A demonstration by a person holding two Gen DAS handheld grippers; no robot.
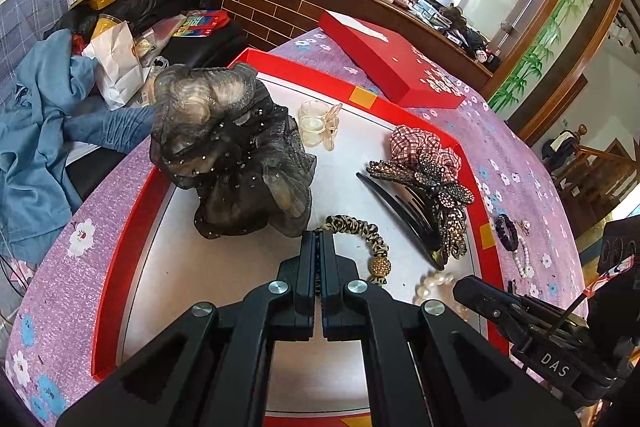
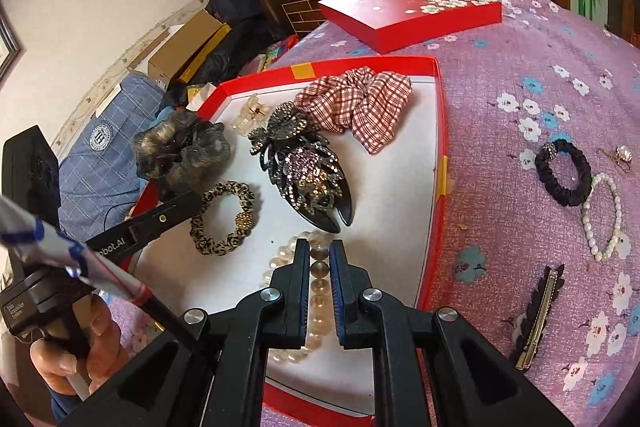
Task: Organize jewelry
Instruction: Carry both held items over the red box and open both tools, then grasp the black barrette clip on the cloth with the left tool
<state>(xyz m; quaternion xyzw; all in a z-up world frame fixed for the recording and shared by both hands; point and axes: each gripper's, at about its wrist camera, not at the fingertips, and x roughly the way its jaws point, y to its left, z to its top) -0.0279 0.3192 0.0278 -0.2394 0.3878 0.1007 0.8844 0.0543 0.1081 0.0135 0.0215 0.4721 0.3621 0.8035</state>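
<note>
Right wrist view, lower centre: right gripper (image 2: 320, 247) clamps a glossy cream pearl bracelet (image 2: 318, 311); left gripper (image 1: 319, 239) pinches shut on the leopard-print scrunchie (image 1: 360, 229).

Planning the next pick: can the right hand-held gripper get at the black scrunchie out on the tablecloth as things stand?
Probably not yet. The right hand-held gripper is shut on the pearl bracelet over the red tray. The black scrunchie lies uncovered on the tablecloth to its right, so the way looks free once the bracelet is released.
</note>
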